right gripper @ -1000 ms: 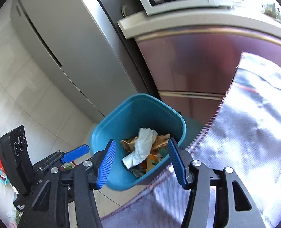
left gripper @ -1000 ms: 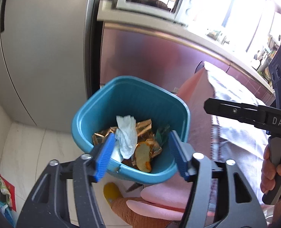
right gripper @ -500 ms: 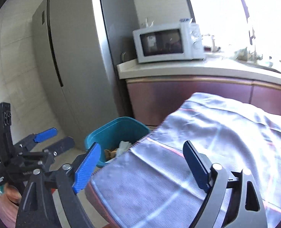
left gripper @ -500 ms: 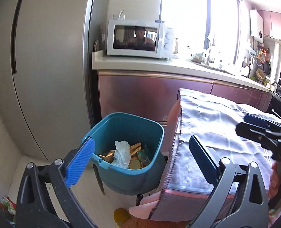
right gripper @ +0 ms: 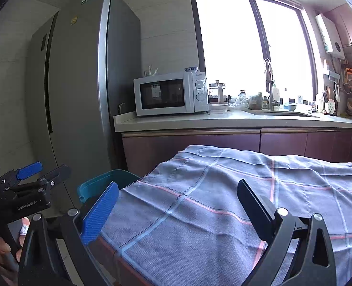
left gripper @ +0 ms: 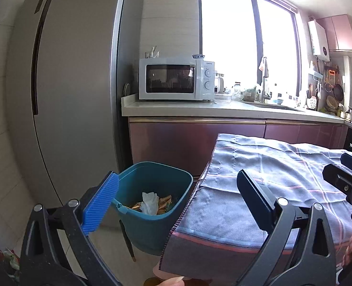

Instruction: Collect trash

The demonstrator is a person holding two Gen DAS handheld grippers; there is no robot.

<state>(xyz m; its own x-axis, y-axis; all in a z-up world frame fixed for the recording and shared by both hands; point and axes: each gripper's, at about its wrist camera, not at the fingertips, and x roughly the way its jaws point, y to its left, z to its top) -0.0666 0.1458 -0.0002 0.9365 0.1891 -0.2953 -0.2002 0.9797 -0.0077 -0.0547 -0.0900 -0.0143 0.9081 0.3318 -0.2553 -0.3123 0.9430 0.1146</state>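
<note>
I am holding both my left gripper (left gripper: 176,200) and right gripper (right gripper: 177,205) spread wide and empty, jaws having just been opening, since nothing needs carrying. The teal bin (left gripper: 152,205) is sitting beside the cloth-covered table (left gripper: 283,178), holding crumpled tissue (left gripper: 149,202) and wrappers.

In front of me a table (right gripper: 118,257) stands covered by a grey checked cloth (right gripper: 223,202) hanging over its near edge. Beside it on the pale tiled floor (left gripper: 6,190) sits a teal bin (left gripper: 149,228).
</note>
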